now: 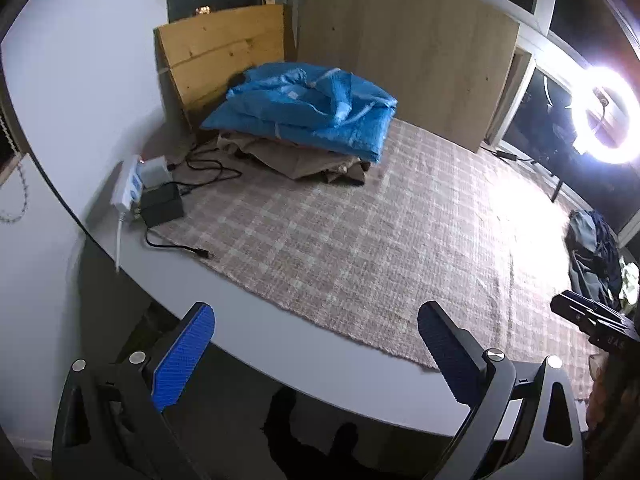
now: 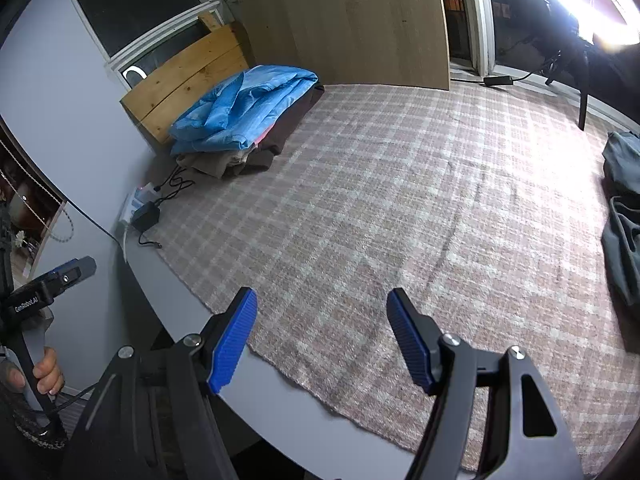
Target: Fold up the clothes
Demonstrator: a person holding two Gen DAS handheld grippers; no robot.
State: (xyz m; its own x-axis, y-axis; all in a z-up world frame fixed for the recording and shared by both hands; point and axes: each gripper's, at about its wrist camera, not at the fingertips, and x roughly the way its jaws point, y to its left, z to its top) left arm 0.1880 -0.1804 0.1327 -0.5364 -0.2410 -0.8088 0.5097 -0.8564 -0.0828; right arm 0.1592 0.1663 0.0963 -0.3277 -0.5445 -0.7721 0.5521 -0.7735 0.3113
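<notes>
A stack of folded clothes with a blue garment on top of brown ones lies at the far left of the plaid cloth; it also shows in the right wrist view. A heap of unfolded dark grey clothes lies at the right edge, also in the right wrist view. My left gripper is open and empty above the table's near edge. My right gripper is open and empty over the cloth's near edge.
A white power strip, a black adapter and cables lie at the table's left edge. Wooden boards stand at the back. A bright ring light glares at the right. The grey table rim curves in front.
</notes>
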